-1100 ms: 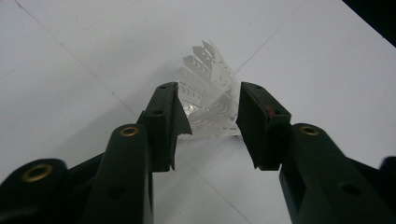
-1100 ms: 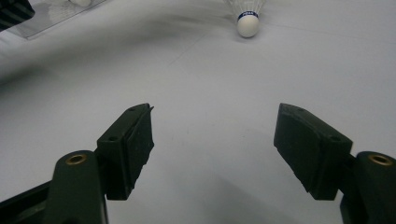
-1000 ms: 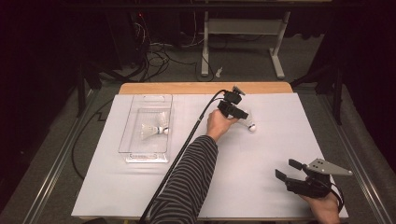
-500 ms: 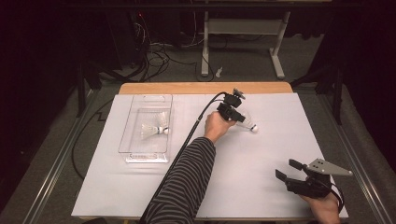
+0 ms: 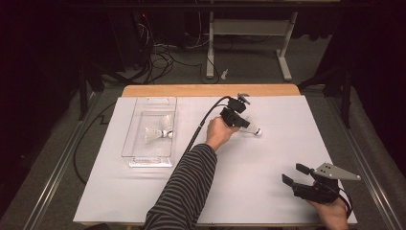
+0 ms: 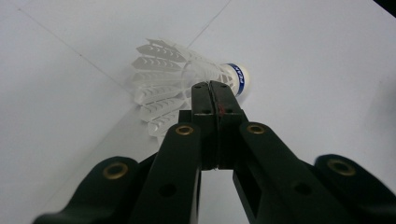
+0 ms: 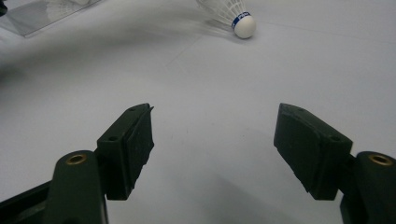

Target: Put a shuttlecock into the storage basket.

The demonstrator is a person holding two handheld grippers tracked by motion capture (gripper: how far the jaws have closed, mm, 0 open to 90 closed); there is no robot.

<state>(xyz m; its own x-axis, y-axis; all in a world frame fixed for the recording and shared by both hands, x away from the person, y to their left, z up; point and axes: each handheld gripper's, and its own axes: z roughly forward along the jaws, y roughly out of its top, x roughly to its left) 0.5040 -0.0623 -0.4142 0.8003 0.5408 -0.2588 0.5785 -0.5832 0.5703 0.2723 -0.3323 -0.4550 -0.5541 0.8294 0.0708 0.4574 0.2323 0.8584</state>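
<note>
Left gripper (image 6: 215, 88) jaws have just closed, pinching the white ribbed-plastic shuttlecock's (image 6: 173, 84) skirt; right gripper (image 7: 215, 140) gapes above smooth white paper (image 7: 224, 70)

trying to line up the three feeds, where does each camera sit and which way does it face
High view: above the person's side, looking forward and down on the table; striped sleeve, both hands, left gripper and right gripper show.
Left gripper view: rides the left gripper, looks along its jaws, just closed on the skirt of the shuttlecock.
Right gripper view: rides the right gripper, looks low across the table; its jaws stand open.
Shared: all three show that shuttlecock; the high and right gripper views also show the clear tray.
</note>
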